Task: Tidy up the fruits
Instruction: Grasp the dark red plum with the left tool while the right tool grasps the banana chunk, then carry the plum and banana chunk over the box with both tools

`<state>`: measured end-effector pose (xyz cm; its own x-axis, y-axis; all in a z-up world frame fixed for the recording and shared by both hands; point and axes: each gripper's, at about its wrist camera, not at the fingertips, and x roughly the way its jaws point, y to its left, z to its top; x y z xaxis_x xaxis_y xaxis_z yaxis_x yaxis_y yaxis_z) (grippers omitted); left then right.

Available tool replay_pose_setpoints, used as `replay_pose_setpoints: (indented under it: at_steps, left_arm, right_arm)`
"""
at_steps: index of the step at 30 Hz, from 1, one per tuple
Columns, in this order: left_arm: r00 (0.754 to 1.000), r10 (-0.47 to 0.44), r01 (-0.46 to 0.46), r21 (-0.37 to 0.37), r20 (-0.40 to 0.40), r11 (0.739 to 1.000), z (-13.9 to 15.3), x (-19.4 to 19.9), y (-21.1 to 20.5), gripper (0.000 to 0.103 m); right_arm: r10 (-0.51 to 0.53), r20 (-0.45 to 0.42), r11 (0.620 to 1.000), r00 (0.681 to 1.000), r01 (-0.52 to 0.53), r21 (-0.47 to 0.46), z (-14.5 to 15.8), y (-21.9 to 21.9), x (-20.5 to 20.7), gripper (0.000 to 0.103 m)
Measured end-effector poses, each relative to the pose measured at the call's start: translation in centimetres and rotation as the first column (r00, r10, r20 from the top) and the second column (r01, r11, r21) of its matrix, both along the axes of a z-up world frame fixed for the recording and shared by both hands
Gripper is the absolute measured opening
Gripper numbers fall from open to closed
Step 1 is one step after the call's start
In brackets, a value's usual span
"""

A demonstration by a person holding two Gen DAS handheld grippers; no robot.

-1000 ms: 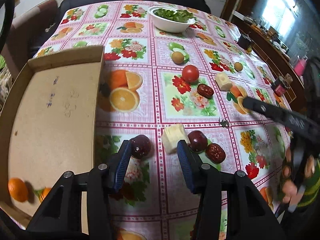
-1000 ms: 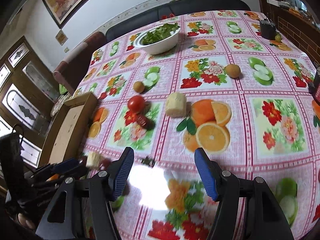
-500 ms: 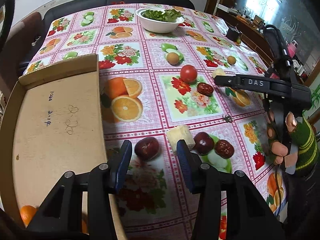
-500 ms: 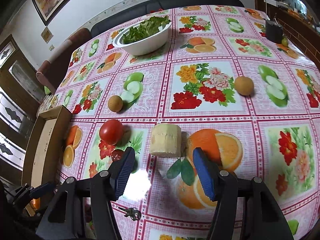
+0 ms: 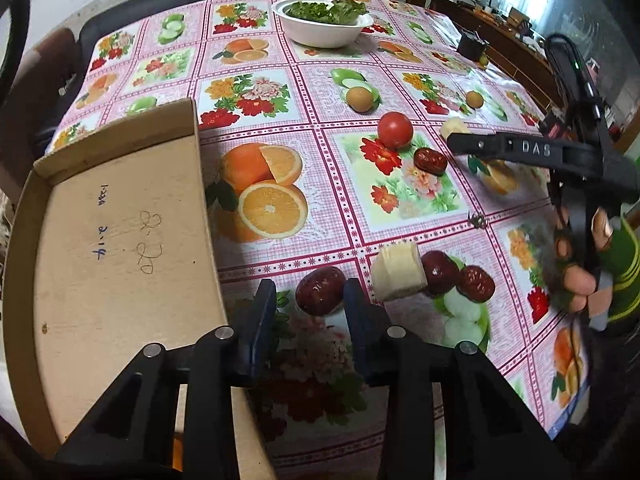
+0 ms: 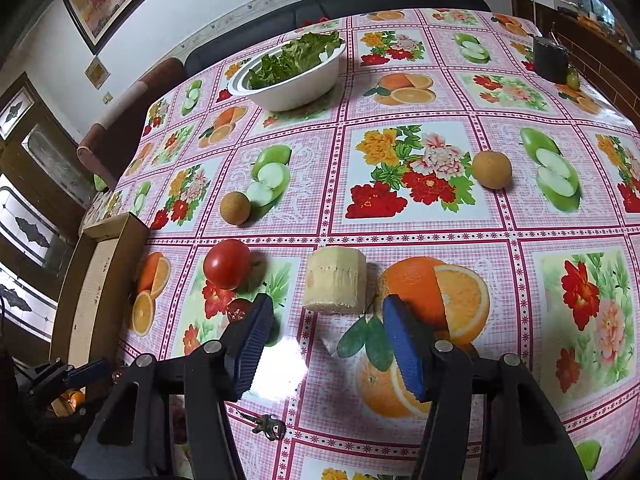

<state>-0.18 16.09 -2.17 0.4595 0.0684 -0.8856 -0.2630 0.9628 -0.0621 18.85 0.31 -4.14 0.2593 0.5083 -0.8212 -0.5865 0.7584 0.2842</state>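
Observation:
A dark red date point(image 5: 320, 296) lies on the fruit-print tablecloth between the blue fingers of my left gripper point(image 5: 310, 300). Its jaws are closing, with a gap still showing on the left side. To the date's right sit a pale yellow chunk point(image 5: 398, 272) and two more dates point(image 5: 440, 272). My right gripper point(image 6: 329, 312) is closing too, with nothing gripped. A second pale chunk point(image 6: 335, 280) sits just beyond its tips, and a tomato point(image 6: 227, 264) is to the left. The cardboard box point(image 5: 120, 240) lies left of my left gripper.
A white bowl of greens point(image 6: 292, 76) stands at the far side. Two brown round fruits point(image 6: 235, 208) point(image 6: 492, 170) and another date point(image 5: 430, 160) lie mid-table. A small key point(image 6: 268, 426) lies near the right gripper. A hand in a green sleeve point(image 5: 616, 264) holds the right gripper.
The left jaws have narrowed around the date. The right gripper came forward and down toward the pale chunk, and its jaws narrowed a little.

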Motion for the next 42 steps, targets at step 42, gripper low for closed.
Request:
replay_pose_setpoints:
  at_steps: [42]
  left_arm:
    - [0.962,0.222,-0.206,-0.112,0.156,0.972,3.9,-5.1,-0.6,0.024]
  right_arm:
    - [0.154,0.081,0.985,0.985,-0.16,0.067,5.9,1.0,-8.6,0.033]
